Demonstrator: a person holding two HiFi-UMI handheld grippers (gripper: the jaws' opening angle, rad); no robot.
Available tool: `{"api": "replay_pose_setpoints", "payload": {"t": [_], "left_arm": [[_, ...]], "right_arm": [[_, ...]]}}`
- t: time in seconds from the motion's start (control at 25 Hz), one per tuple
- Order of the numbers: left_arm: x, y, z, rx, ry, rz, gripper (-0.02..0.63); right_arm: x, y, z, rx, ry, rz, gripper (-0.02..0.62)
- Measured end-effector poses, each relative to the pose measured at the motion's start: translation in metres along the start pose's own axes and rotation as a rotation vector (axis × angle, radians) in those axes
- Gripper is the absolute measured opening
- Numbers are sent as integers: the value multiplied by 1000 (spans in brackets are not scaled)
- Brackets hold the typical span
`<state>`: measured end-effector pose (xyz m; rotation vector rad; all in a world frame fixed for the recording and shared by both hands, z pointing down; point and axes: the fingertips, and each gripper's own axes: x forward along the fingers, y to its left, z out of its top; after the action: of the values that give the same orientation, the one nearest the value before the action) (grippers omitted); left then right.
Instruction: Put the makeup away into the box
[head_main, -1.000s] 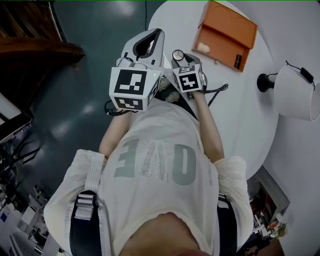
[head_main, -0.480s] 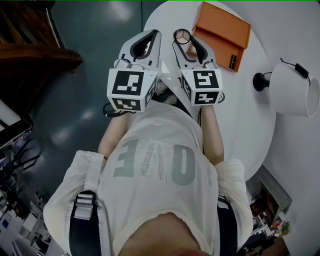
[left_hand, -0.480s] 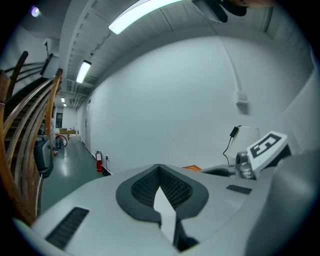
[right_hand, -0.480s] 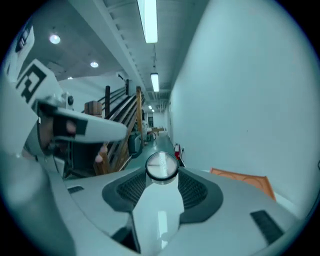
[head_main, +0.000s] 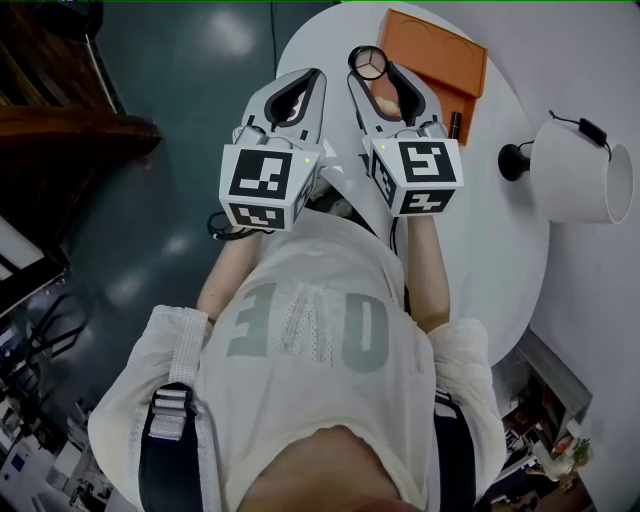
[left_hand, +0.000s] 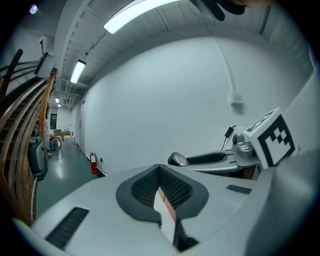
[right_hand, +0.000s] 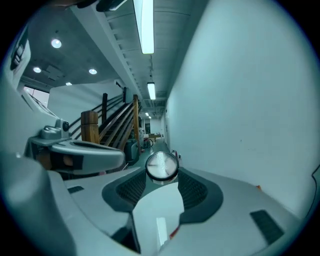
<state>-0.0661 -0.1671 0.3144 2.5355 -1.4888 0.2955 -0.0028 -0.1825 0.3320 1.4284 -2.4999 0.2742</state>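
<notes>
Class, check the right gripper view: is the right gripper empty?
No, the right gripper pinches a small round makeup pot between its fingers.

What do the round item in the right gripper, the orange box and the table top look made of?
The round item, clamped in the right gripper: a dark rim, likely plastic, with a clear glossy lid, glass or plastic, that catches glare. The orange box: smooth and matte, perhaps leatherette or card; the look leaves it open. The table: a smooth white top, probably painted or laminated.

A round black-rimmed compact (right_hand: 161, 166) is clamped between the fingers (right_hand: 200, 192) of the right gripper (right_hand: 161, 174); the left gripper (right_hand: 75, 149) is seen beside it.
</notes>
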Motion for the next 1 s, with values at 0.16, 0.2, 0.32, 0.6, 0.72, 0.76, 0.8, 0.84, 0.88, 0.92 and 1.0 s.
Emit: {"api": "replay_pose_setpoints", "payload": {"t": [0.16, 0.2, 0.32, 0.6, 0.72, 0.76, 0.8, 0.84, 0.88, 0.92, 1.0], "left_arm": [[-2, 4, -7, -10, 16, 15, 8], [-3, 5, -9, -12, 19, 20, 8], [-4, 9, -13, -20, 28, 37, 8], [-2, 18, -23, -41, 54, 74, 8], [-1, 21, -25, -49, 59, 90, 8], [0, 21, -26, -51, 61, 95, 8], [0, 21, -27, -52, 64, 100, 8], [1, 21, -27, -52, 66, 103, 8], [1, 21, -27, -52, 68, 107, 8], [1, 21, -27, -51, 69, 110, 8], [1, 21, -28, -52, 72, 115, 8]], "right_arm": [[22, -31, -52, 57, 171, -25, 207], [27, -40, -67, 73, 215, -33, 207], [42, -64, -111, 99, 350, -54, 207], [70, -100, -169, 191, 568, -38, 207], [78, -107, -183, 168, 639, -43, 207], [80, -110, -190, 148, 665, -49, 207], [82, -112, -197, 128, 688, -56, 207], [84, -115, -203, 113, 706, -62, 207], [85, -117, -207, 107, 718, -66, 207], [86, -118, -210, 109, 725, -67, 207], [87, -118, -213, 121, 733, -64, 207]]}}
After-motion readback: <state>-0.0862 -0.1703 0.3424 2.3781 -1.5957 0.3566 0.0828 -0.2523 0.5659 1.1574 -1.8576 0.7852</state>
